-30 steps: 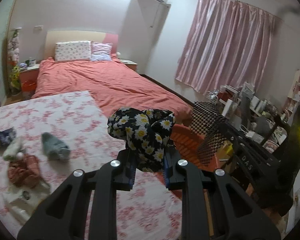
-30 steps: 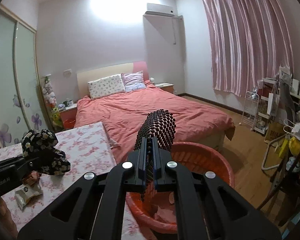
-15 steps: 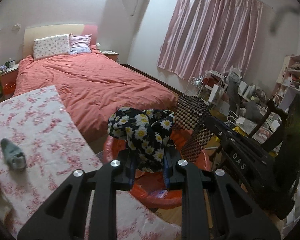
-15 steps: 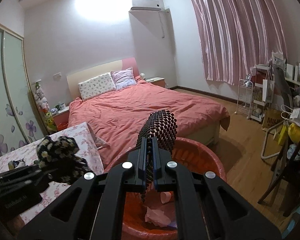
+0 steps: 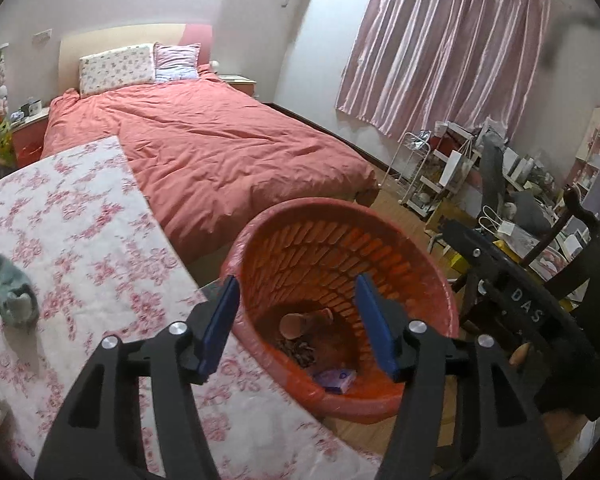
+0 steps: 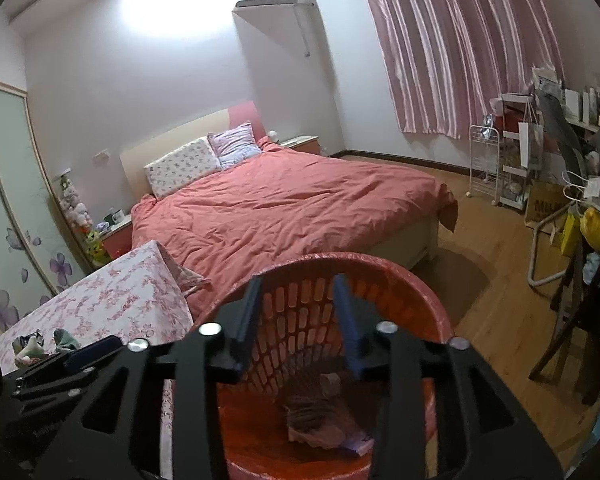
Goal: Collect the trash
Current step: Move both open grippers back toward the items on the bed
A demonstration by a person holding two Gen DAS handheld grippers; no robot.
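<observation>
An orange plastic basket (image 5: 340,236) stands on the floor beside the flowered table (image 5: 80,220). It also shows in the right wrist view (image 6: 420,280). Crumpled trash (image 5: 304,340) lies at its bottom, including a dark netted piece (image 6: 312,412) and a purple packet (image 5: 334,380). My left gripper (image 5: 296,316) is open and empty over the basket's near rim. My right gripper (image 6: 296,316) is open and empty above the basket. A grey-green crumpled item (image 5: 12,296) lies on the table at the left.
A bed with a red cover (image 5: 220,148) lies behind the basket. A dark chair (image 6: 572,320) and cluttered shelves (image 5: 460,168) stand on the right. Several small items (image 6: 32,346) lie on the table's far end. Pink curtains (image 5: 440,48) hang at the back.
Both grippers opened over the basket. The flowered cloth left the left gripper and the black netted piece left the right gripper; the netted piece now lies in the basket.
</observation>
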